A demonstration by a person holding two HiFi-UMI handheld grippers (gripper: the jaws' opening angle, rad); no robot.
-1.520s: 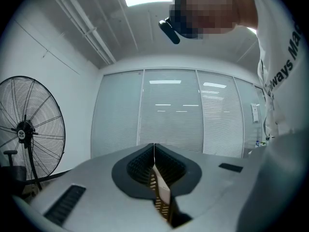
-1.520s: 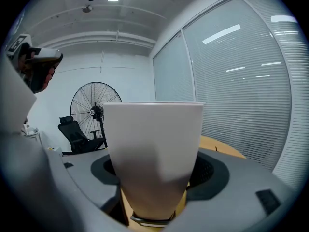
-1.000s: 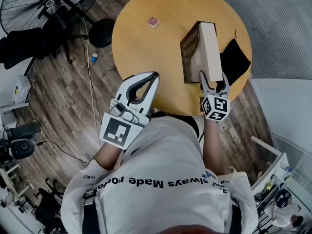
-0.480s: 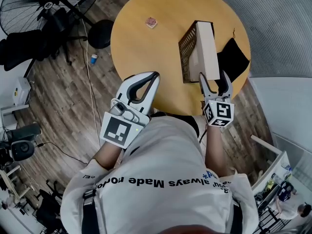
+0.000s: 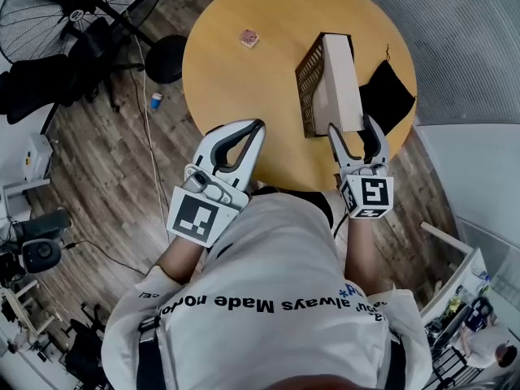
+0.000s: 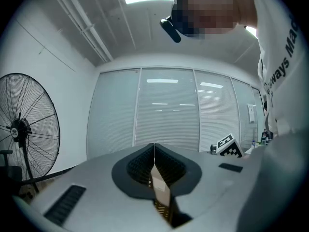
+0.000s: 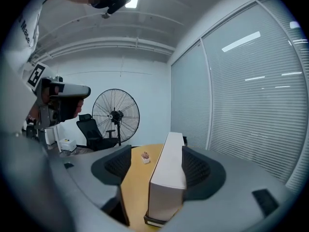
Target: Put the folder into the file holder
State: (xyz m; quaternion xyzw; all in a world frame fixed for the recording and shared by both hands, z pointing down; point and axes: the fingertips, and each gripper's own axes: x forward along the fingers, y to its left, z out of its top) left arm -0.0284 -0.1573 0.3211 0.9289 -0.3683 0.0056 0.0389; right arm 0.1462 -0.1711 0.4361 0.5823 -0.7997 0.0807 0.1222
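A beige folder stands on edge inside the black mesh file holder on the right half of the round wooden table. My right gripper is open just short of the folder's near end, not touching it. In the right gripper view the folder rises between and beyond the spread jaws of the right gripper, and the holder's base shows beneath it. My left gripper is shut and empty over the table's front edge. The left gripper shows its pads pressed together.
A black pouch lies on the table right of the holder. A small pink object sits at the far left of the table. On the wood floor to the left stand a fan and a black chair.
My right gripper has let go of the folder's near end, opened, and drawn back toward the person. The folder stays in the holder. The left gripper has not moved.
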